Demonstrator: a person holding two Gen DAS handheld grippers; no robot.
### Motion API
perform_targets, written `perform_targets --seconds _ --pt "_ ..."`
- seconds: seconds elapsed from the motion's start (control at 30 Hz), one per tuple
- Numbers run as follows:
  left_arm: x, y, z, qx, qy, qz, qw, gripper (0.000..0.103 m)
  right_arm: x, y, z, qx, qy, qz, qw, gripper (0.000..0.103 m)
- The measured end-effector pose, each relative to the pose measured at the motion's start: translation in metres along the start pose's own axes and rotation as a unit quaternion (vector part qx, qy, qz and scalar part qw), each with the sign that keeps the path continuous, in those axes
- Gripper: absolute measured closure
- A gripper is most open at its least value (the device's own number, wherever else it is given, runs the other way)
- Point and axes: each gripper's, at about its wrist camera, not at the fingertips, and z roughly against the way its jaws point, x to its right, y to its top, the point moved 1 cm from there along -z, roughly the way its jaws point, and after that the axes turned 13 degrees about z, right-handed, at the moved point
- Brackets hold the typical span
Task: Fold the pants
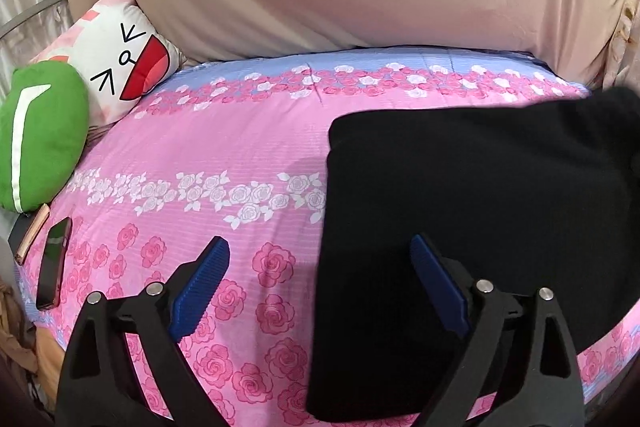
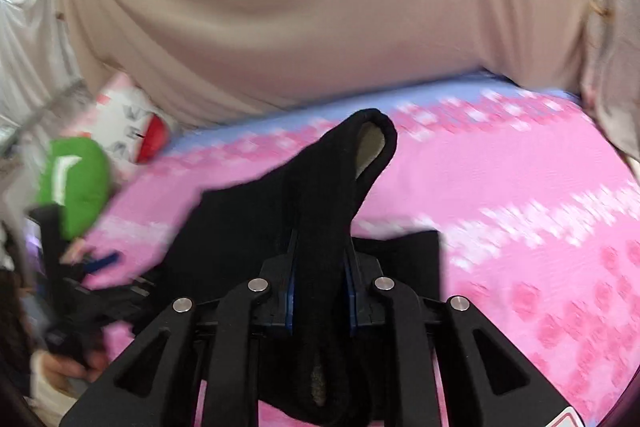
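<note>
black pants (image 1: pixel 480 207) lay partly folded on a pink rose-print bedspread (image 1: pixel 224 147), toward the right of the left wrist view. the left gripper (image 1: pixel 320 263) stood wide and empty, its right pad over the pants' left edge, its left pad over bare bedspread. the right gripper (image 2: pixel 320 267) was clamped narrow on a bunched fold of the pants (image 2: pixel 320 187), which rose from its jaws and drooped at the tip. the right hand looked nearer for the coming fold.

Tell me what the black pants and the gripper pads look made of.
Black pants: soft matte knit, probably fleece-lined; a paler fuzzy inside shows at the lifted fold. Pads: blue, finely ribbed, likely rubber or plastic; which one is unclear.
</note>
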Motion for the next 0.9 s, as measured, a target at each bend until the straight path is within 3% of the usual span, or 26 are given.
perform_targets --seconds 0.03,0.07,0.17,0.23,0.33,0.43,0.47,0.5,0.53,0.57,0.6,0.63,0.73,0.9 --pt "0.001 -0.002 -0.003 -0.004 0.001 -0.001 1.0 0.013 0.008 -0.009 -0.015 -0.026 -0.014 -0.006 1.0 0.084" --pt "0.002 -0.003 -0.005 -0.007 0.002 0.0 1.0 0.013 0.021 -0.03 -0.046 -0.084 -0.032 -0.013 0.996 0.081" --pt "0.002 -0.006 -0.01 -0.02 0.001 0.002 0.9998 0.012 0.033 -0.037 -0.036 -0.062 0.0 -0.083 0.995 0.078" --pt "0.001 -0.008 -0.012 -0.021 0.006 0.001 0.9998 0.011 0.027 -0.025 -0.012 -0.025 -0.028 -0.074 0.997 0.077" --pt "0.0 -0.007 -0.016 -0.024 0.004 0.007 0.9997 0.01 0.004 -0.002 0.011 0.015 -0.006 -0.032 0.999 0.076" --pt "0.0 -0.007 -0.018 -0.027 0.002 0.013 0.9996 0.01 -0.01 0.0 -0.01 -0.002 0.017 0.001 1.0 0.077" --pt "-0.002 -0.007 -0.017 -0.027 -0.001 0.015 0.9995 0.01 -0.003 -0.013 -0.033 -0.033 0.01 -0.004 0.999 0.078" --pt "-0.004 -0.007 -0.015 -0.027 -0.004 0.017 0.9995 0.01 0.009 -0.023 -0.052 -0.061 -0.006 -0.013 0.998 0.095" --pt "-0.009 -0.006 -0.013 -0.028 -0.007 0.022 0.9993 0.009 0.019 -0.034 -0.064 -0.075 -0.014 -0.024 0.997 0.097" --pt "-0.016 -0.005 -0.011 -0.028 -0.008 0.028 0.9992 0.009 0.025 -0.034 -0.058 -0.056 0.0 -0.052 0.997 0.098" --pt "-0.022 -0.004 -0.009 -0.028 -0.006 0.033 0.999 0.009 0.027 -0.028 -0.05 -0.062 0.009 -0.078 0.995 0.093" --pt "-0.032 -0.003 -0.008 -0.026 -0.001 0.043 0.9987 0.01 0.021 -0.018 -0.042 -0.053 0.022 -0.081 0.995 0.087" --pt "-0.053 -0.001 -0.008 -0.023 0.014 0.066 0.9974 0.01 -0.022 0.013 -0.037 -0.027 0.063 -0.018 0.998 0.087" --pt "-0.072 -0.001 -0.013 -0.032 0.026 0.089 0.9952 0.01 -0.113 0.051 -0.082 -0.044 0.158 0.079 0.983 0.083"
